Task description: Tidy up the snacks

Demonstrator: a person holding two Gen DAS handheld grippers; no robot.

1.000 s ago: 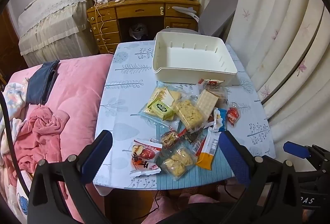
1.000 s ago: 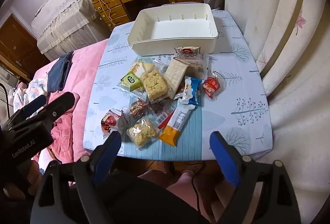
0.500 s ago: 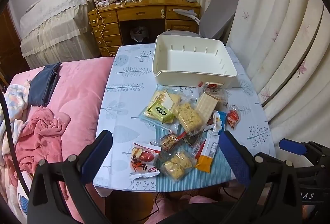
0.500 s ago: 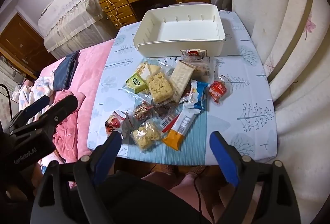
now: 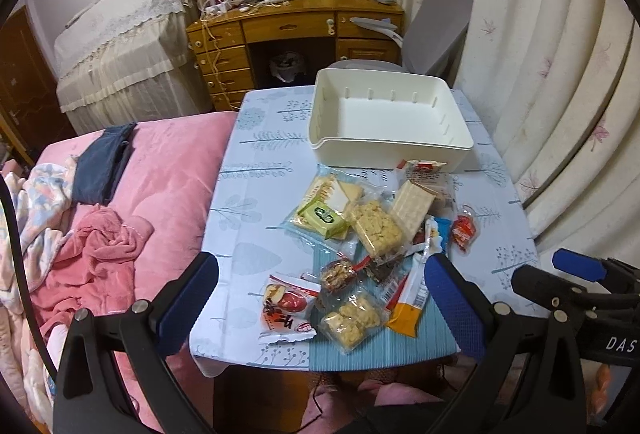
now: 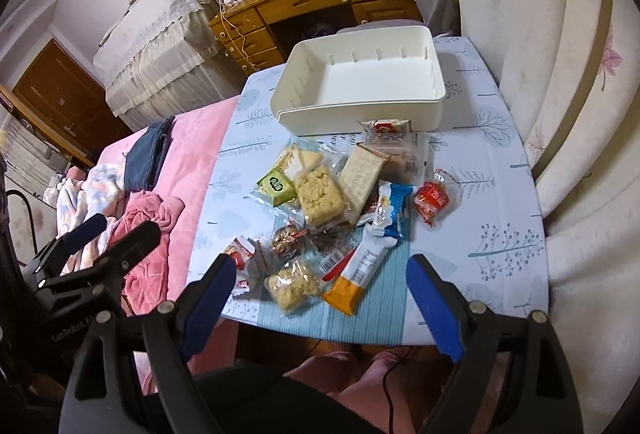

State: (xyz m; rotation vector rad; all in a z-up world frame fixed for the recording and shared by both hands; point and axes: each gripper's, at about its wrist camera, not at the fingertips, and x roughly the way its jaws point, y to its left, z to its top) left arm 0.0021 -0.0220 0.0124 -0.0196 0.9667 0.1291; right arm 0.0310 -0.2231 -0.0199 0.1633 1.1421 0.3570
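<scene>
A pile of wrapped snacks lies on the small table, also in the right wrist view. An empty cream bin stands just behind the pile; it also shows in the right wrist view. My left gripper is open and empty, held above the table's near edge over the nearest packets. My right gripper is open and empty, also above the near edge. The orange-ended bar and a rice-crisp packet lie between its fingers in view.
A pink bed with clothes lies left of the table. Curtains hang close on the right. A grey chair and a wooden desk stand behind the table. My lap is below the near edge.
Both grippers have drawn back and risen a little from the table, so the snacks and bin look smaller and farther. Nothing on the table has moved.
</scene>
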